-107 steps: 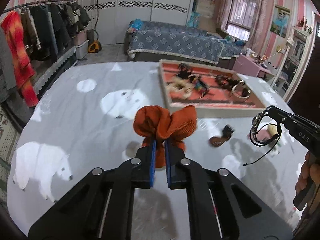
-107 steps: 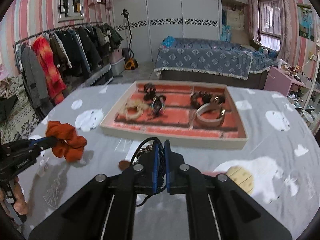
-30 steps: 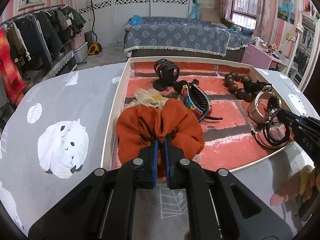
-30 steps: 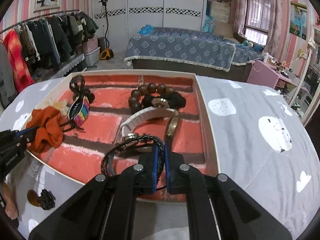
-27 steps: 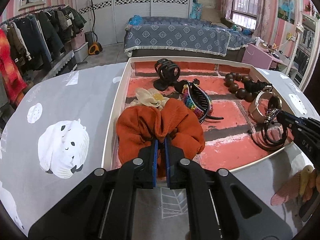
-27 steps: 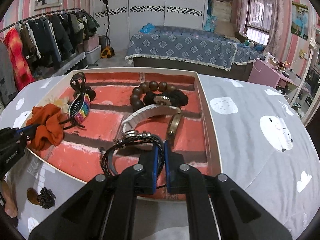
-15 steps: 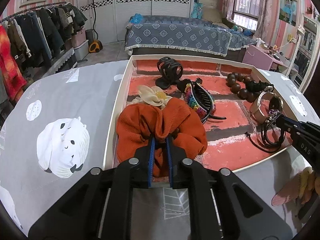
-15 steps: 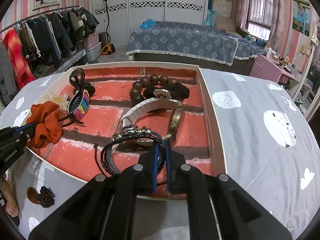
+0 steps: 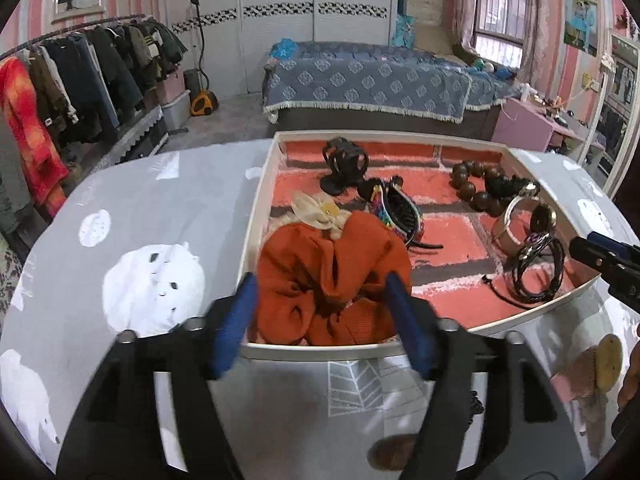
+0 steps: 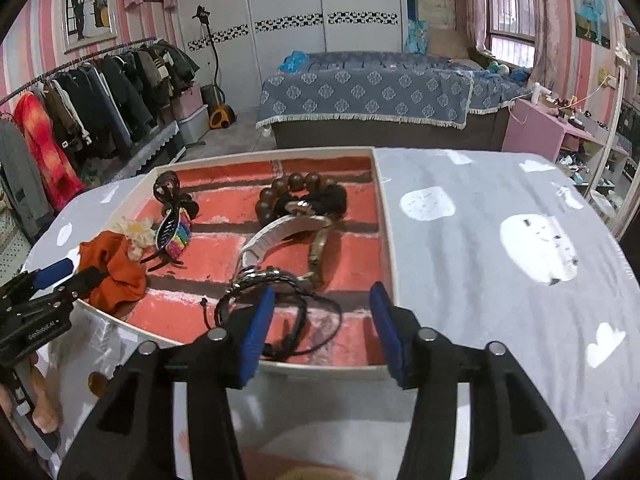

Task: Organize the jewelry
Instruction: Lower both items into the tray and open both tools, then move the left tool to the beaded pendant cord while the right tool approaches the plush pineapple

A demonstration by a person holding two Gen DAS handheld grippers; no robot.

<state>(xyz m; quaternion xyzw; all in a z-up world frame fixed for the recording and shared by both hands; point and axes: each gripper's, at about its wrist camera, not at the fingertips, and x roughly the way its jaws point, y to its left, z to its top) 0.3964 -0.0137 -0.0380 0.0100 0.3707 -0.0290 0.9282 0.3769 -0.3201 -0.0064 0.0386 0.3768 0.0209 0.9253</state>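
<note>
So the orange scrunchie sits in the near left corner of the tray, bunched against the low wall and partly on top of a cream flower clip. The left tool has just been opening; its 2 blue pads stand wide on either side of the fabric, not pressing it. The black cord bracelet lies at the tray's near edge, with the right tool just spread open around it too, so nothing is gripped.

Biggest risk imo: the scrunchie is fluffy and close to both pads, so pulling back low could snag it and drag it over the wall onto the counter. Same with the bracelet's loose cords catching a pad. A low pullback could also nudge the tray itself.
</note>
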